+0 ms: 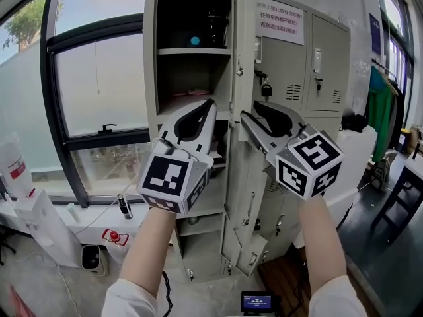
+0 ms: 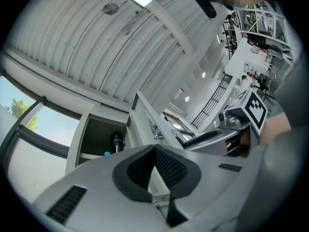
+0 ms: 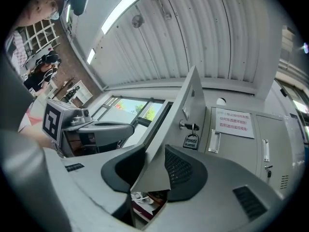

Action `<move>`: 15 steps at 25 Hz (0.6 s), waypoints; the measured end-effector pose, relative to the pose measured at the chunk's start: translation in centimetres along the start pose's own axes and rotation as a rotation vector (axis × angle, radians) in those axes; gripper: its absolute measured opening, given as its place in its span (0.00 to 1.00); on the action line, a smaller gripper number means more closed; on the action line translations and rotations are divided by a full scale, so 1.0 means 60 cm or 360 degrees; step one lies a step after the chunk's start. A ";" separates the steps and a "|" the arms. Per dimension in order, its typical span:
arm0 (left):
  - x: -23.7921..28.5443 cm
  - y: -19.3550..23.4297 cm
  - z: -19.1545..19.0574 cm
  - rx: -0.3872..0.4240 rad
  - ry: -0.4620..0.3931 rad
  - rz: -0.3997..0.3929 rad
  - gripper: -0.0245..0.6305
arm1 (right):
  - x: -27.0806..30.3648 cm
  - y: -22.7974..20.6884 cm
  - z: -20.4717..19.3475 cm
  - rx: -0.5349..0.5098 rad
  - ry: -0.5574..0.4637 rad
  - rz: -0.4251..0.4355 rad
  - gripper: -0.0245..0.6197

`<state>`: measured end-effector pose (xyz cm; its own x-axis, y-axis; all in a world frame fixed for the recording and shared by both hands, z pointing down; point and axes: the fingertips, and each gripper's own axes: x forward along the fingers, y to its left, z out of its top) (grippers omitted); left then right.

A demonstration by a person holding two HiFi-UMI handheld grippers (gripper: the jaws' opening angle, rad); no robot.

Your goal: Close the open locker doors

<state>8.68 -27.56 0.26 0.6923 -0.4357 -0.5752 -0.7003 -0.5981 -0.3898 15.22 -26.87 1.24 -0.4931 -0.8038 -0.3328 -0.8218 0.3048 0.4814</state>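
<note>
The grey locker cabinet [image 1: 151, 51] has two doors swung out. The upper door [image 1: 241, 45] stands edge-on to me and the lower door [image 1: 248, 197] hangs open below it. My right gripper [image 1: 251, 109] is open, and in the right gripper view [image 3: 155, 151] the upper door's [image 3: 188, 105] lower corner sits between its jaws. My left gripper [image 1: 211, 103] is left of that door, in front of the open compartment. Its tips meet [image 2: 155, 149], shut on nothing. The door's edge [image 2: 145, 115] shows behind them.
Closed lockers [image 1: 327, 58] with a white notice [image 1: 281, 22] stand to the right. A key tag [image 3: 191, 140] hangs from the upper door's lock. The top shelf holds a blue ball [image 1: 195, 41]. A window [image 1: 92, 84] and cluttered sill are left; green clothes [image 1: 382, 104] hang right.
</note>
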 end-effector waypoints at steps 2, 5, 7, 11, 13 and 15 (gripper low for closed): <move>-0.008 0.015 -0.001 0.0014 0.0007 0.0002 0.05 | 0.018 0.015 0.003 -0.0016 0.0014 0.0014 0.24; -0.019 0.038 0.003 0.0031 0.0008 0.0018 0.05 | 0.043 0.033 0.005 -0.0033 0.0041 0.0032 0.25; -0.026 0.054 0.004 0.0039 0.0009 0.0034 0.05 | 0.060 0.044 0.006 -0.0030 0.0058 0.0047 0.25; -0.041 0.083 -0.004 0.0047 0.0026 0.0062 0.05 | 0.095 0.067 0.003 -0.0016 0.0077 0.0062 0.25; -0.049 0.098 -0.008 0.0055 0.0036 0.0075 0.05 | 0.113 0.078 0.003 -0.0010 0.0076 0.0066 0.25; -0.056 0.114 -0.011 0.0060 0.0043 0.0091 0.05 | 0.131 0.087 0.001 -0.0007 0.0074 0.0066 0.25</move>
<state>1.70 -30.65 0.01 0.6553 -0.4867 -0.5777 -0.7444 -0.5462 -0.3841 7.02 -31.54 1.09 -0.5130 -0.8135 -0.2742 -0.7994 0.3363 0.4978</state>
